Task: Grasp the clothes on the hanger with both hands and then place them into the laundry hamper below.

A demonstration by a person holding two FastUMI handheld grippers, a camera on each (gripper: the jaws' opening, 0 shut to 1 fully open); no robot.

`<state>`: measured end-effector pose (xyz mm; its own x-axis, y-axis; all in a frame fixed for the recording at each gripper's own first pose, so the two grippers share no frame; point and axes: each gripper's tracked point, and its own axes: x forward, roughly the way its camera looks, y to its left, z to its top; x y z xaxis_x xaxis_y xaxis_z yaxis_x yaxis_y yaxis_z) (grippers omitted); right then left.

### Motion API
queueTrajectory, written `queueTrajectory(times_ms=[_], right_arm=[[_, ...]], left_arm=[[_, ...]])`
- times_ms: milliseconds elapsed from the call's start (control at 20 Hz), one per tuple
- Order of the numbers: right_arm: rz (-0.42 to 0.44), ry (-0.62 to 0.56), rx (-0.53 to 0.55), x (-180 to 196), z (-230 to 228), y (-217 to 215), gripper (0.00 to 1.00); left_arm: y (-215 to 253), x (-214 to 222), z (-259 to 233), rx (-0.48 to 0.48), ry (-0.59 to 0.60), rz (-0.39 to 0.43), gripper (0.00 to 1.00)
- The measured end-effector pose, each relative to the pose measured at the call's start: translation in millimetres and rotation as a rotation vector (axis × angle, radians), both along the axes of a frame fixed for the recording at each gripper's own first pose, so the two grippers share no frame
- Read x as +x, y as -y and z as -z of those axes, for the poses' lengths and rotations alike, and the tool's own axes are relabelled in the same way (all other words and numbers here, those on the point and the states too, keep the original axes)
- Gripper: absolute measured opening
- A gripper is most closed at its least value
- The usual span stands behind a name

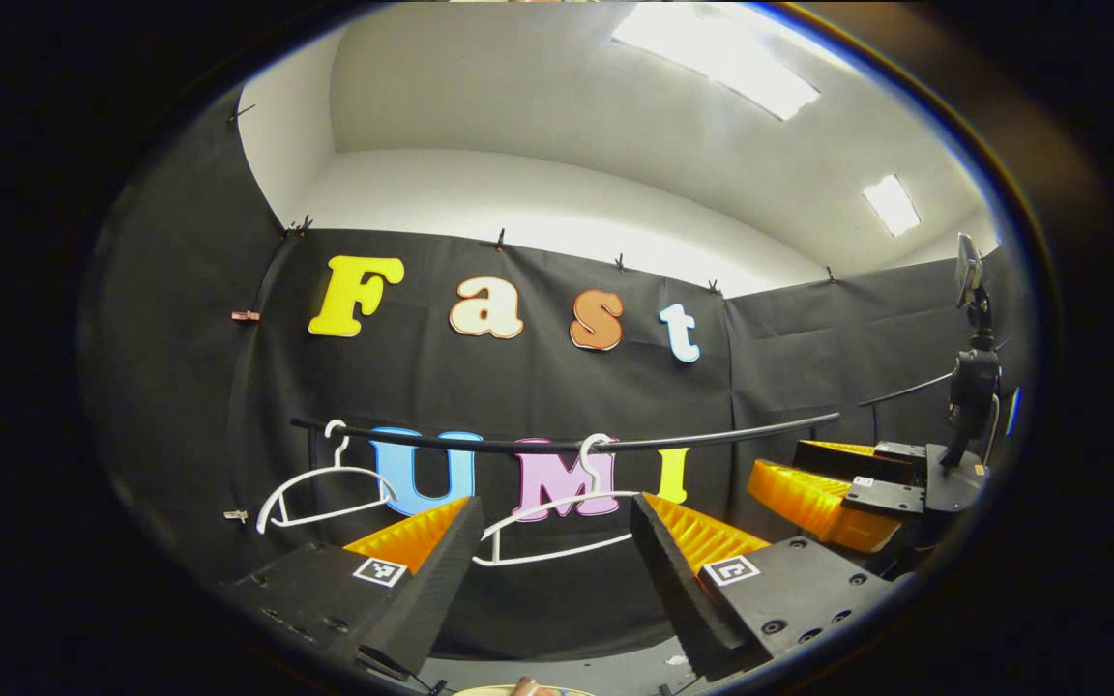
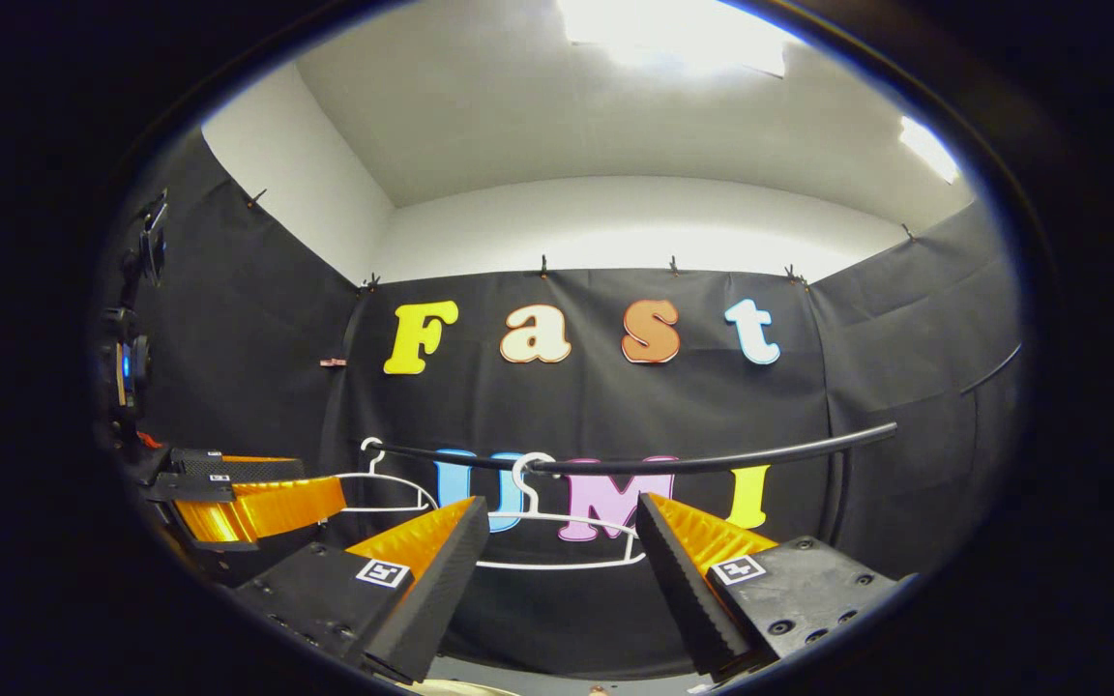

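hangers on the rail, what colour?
White, both hangers, bare on the black rail. Clearest in the left gripper view.

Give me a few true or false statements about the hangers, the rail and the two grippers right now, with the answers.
1. Two white hangers hang on the black rail. True.
2. Clothes are draped on both hangers. False: both hangers are bare.
3. The left gripper is open. True: its fingers stand apart with nothing between them.
4. The right gripper is shut on a hanger. False: it is open and short of the hangers.
5. In the left gripper view, the right gripper shows off to the right. True.
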<state>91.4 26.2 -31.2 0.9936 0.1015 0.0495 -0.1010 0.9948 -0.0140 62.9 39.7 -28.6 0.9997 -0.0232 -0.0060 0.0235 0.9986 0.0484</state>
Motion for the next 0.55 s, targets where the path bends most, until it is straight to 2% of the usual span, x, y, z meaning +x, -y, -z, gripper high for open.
queueTrajectory(times_ms=[50, 200, 400, 550], right_arm=[[0.002, 0.0, 0.003, -2.3, -2.6, 0.2, 0.99], [0.012, 0.013, 0.016, -9.4, -8.9, 2.8, 0.94], [0.006, 0.034, 0.024, -15.3, -15.2, 2.0, 0.99], [-0.007, 0.028, 0.026, -16.7, -14.9, 0.5, 0.97]], left_arm=[[-0.9, -3.7, -2.7, 0.0, 0.006, -0.003, 0.95], [-4.7, -9.7, -8.8, -0.003, 0.02, -0.019, 0.94], [-4.2, -15.0, -10.6, 0.003, 0.025, -0.031, 0.95], [-1.6, -17.5, -9.6, 0.012, 0.021, -0.036, 0.95]])
